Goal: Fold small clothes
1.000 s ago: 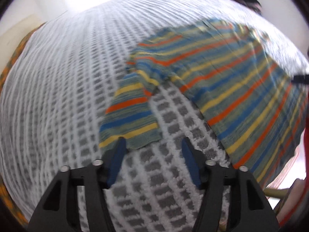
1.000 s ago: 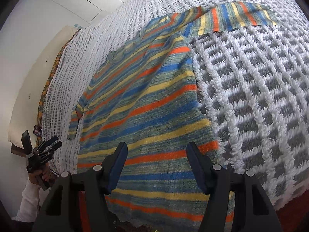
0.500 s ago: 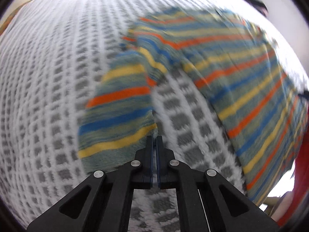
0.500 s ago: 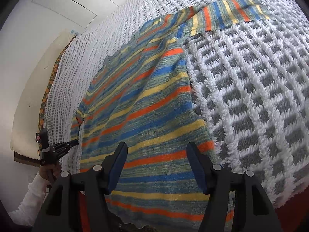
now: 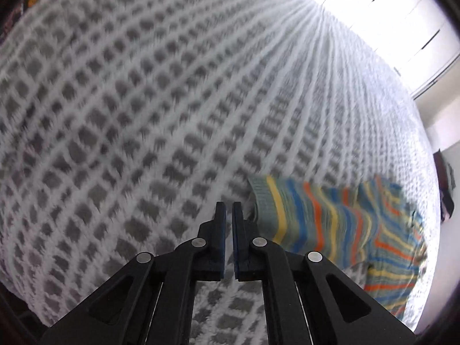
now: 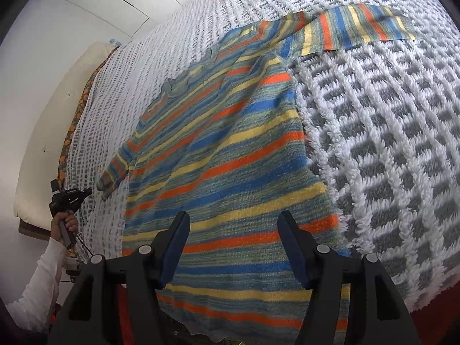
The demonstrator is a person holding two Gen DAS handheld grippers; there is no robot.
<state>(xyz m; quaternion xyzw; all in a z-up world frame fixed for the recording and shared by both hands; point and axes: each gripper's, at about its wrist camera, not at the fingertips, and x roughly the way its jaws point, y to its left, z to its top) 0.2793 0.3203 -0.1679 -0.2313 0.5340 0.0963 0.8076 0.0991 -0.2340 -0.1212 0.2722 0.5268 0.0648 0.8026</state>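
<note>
My right wrist cam has the whole striped sweater [image 6: 230,155] laid flat on the grey-and-white knit bedspread [image 6: 388,143]: collar toward the headboard side, one sleeve [image 6: 359,26] stretched out at top right, the other short-looking sleeve [image 6: 115,169] at the left edge. Left wrist cam only catches that left sleeve end [image 5: 287,215] and a slice of shoulder at lower right; mostly bedspread, motion-blurred.

Left gripper [image 5: 229,215]: jaws pressed together, nothing between them. Sleeve cuff sits just to their right; touching or not, can't tell through the blur. From the right cam I see my left hand [image 6: 64,221], white sleeve, holding that gripper at the bed's left edge, pointing toward the cuff; too small there to read the jaws.

Right gripper [image 6: 233,247]: jaws spread, angled down over the sweater's lower body, not pinching fabric. Hem is cut off behind the gripper body at frame bottom.
</note>
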